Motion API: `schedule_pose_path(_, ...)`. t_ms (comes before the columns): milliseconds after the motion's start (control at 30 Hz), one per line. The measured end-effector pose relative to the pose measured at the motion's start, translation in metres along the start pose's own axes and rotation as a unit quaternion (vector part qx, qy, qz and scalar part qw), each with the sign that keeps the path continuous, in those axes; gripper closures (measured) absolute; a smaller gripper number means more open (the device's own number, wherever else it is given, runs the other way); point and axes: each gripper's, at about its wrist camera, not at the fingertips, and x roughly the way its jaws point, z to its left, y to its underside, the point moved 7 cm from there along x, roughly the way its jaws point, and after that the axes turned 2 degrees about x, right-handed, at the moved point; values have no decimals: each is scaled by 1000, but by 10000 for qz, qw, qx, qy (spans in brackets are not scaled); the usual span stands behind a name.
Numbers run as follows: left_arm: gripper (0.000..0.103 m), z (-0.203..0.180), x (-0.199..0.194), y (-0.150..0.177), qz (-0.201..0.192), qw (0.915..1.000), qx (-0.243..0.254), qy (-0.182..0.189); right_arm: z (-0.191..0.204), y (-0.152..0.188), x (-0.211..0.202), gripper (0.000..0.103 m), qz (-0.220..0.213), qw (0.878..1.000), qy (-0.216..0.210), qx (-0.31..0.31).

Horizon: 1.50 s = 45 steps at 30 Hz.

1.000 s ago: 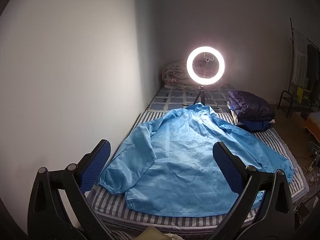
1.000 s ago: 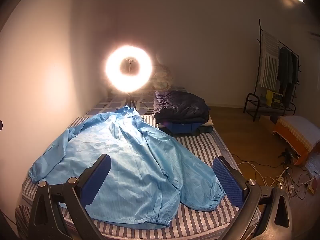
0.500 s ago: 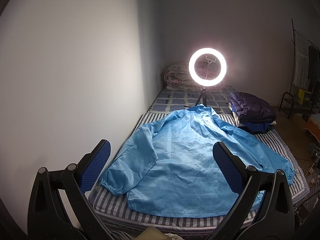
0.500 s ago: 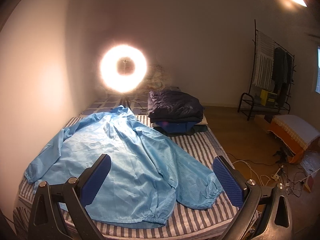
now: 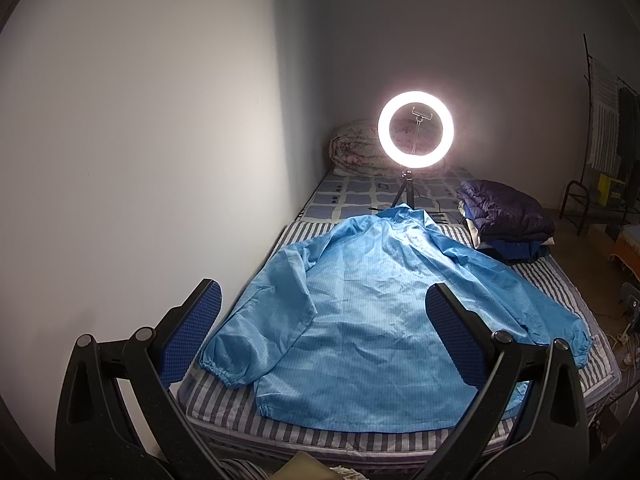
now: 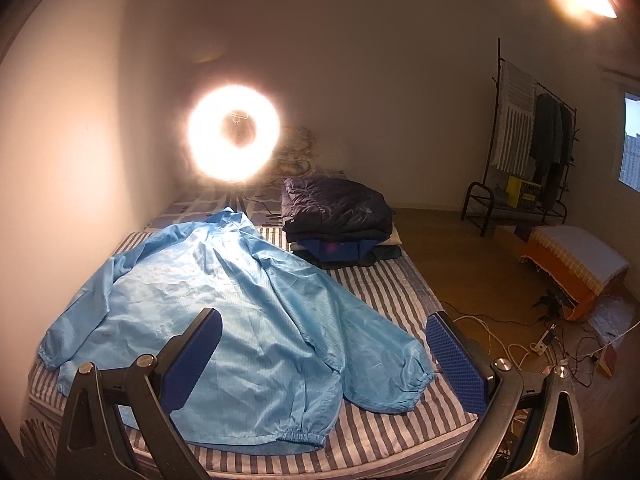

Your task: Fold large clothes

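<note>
Jacket: blue jacket (image 5: 372,312) spread flat, unfolded, on near striped mattress (image 5: 560,280).
Tongs: our left gripper (image 5: 324,336) & right gripper (image 6: 324,344) both spread, empty, above near edge.
Progress: we judge nothing folded yet; sleeves, body left.

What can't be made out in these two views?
- Jacket front: lies face down, both views.
- Ring light holder: washed out by glare, right wrist view.
- Stack lower items: covered by the dark top garment.
- Rack: cut by the edge, left wrist view.
</note>
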Motion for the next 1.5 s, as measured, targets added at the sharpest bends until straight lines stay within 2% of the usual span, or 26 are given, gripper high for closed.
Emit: schedule_pose_path(1500,0,17,7,6,-50,9999,-42,-116,16,-12,-16,0,-267,9994,-106,-189)
